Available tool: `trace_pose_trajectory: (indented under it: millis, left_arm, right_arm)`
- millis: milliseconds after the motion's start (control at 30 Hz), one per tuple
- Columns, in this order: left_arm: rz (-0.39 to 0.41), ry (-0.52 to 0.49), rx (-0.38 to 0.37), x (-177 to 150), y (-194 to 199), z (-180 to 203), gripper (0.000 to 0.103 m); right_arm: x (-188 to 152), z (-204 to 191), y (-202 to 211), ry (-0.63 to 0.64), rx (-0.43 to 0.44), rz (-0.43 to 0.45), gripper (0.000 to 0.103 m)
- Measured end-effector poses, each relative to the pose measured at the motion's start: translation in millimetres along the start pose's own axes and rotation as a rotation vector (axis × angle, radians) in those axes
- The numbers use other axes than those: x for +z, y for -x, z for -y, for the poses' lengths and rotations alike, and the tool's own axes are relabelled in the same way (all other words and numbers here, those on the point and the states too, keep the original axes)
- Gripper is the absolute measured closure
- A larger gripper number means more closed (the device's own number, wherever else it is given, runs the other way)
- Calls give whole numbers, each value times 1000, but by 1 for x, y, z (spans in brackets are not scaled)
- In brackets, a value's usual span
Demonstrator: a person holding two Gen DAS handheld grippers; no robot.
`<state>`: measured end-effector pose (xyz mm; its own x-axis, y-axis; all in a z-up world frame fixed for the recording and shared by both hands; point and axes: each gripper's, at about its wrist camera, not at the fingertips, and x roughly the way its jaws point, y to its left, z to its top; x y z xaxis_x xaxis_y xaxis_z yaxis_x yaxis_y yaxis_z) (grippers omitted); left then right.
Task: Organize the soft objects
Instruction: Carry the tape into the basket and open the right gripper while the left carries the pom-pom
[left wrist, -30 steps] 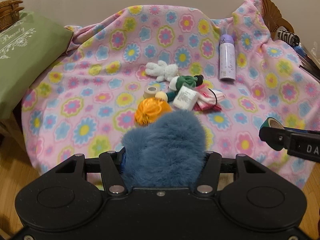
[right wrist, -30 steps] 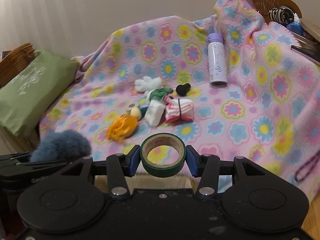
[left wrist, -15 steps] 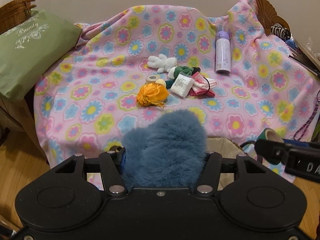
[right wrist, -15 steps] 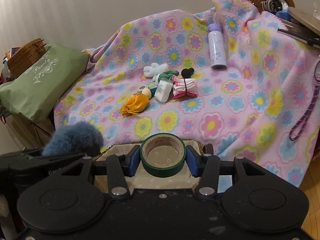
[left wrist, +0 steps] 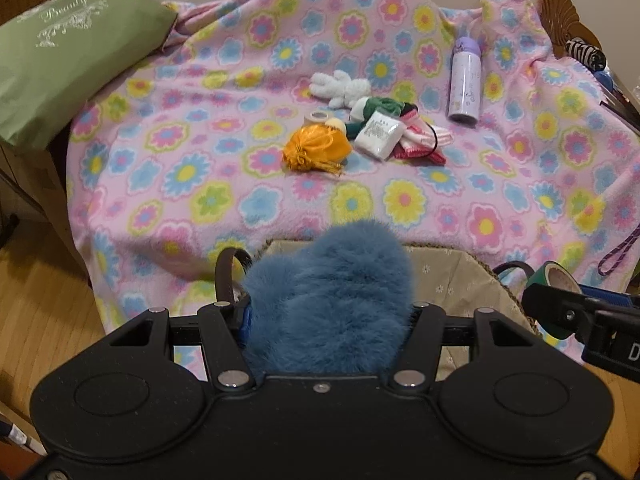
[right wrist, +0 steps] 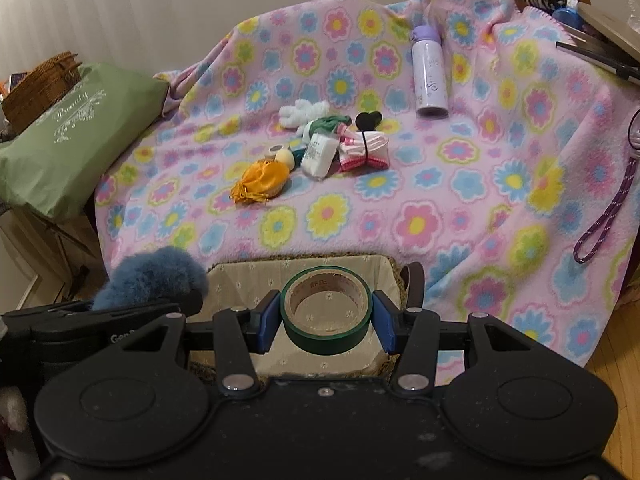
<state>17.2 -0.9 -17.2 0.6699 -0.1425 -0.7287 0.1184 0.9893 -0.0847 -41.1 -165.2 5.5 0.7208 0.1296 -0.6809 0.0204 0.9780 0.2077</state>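
Left wrist view first: our left claw [left wrist: 328,312] is clamped on a fluffy blue pom-pom [left wrist: 328,300], which bulges up between the two fingers and hides the pads. Under it sits a basket [left wrist: 452,280] with a beige flowered lining and a dark strap handle, standing against the near edge of the table. At the right edge of this view we see our right claw [left wrist: 560,304] from the side, with a roll of green tape [left wrist: 554,280] in it.

From the right wrist view, the right claw [right wrist: 326,318] is closed on the roll of green tape [right wrist: 326,312], a blue pad pressed against each side of the roll, and it hangs over the open basket [right wrist: 384,268]. The pom-pom [right wrist: 154,278] shows at the left, over the basket's left rim.

A pink flowered blanket [right wrist: 400,220] covers the table. Near its middle lie the remaining things, close together: an orange pouch [right wrist: 262,182], a white packet [right wrist: 318,154], a bundle of pink and white socks [right wrist: 366,152] tied with a black band, a white plush toy [right wrist: 304,112], something green [right wrist: 328,124] and a small roll of pale tape [right wrist: 278,148]. A lilac bottle [right wrist: 430,72] stands toward the far right corner, well apart from them. A green cushion [right wrist: 64,136] lies off the left edge.
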Motion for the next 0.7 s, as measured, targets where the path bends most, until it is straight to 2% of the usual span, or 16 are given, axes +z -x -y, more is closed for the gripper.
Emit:
trace_pose_trajectory:
  millis: [400, 500, 700]
  left_arm:
    - [-29, 4, -2, -2, -5, -1, 47]
    - [-34, 3, -2, -1, -7, -2, 41]
    - [-44, 13, 2, -1, -8, -3, 39]
  right_arm:
    - [1, 1, -7, -5, 3, -52, 55]
    - [1, 1, -7, -8, 5, -55, 54]
    - [1, 1, -7, -7, 7, -53, 49]
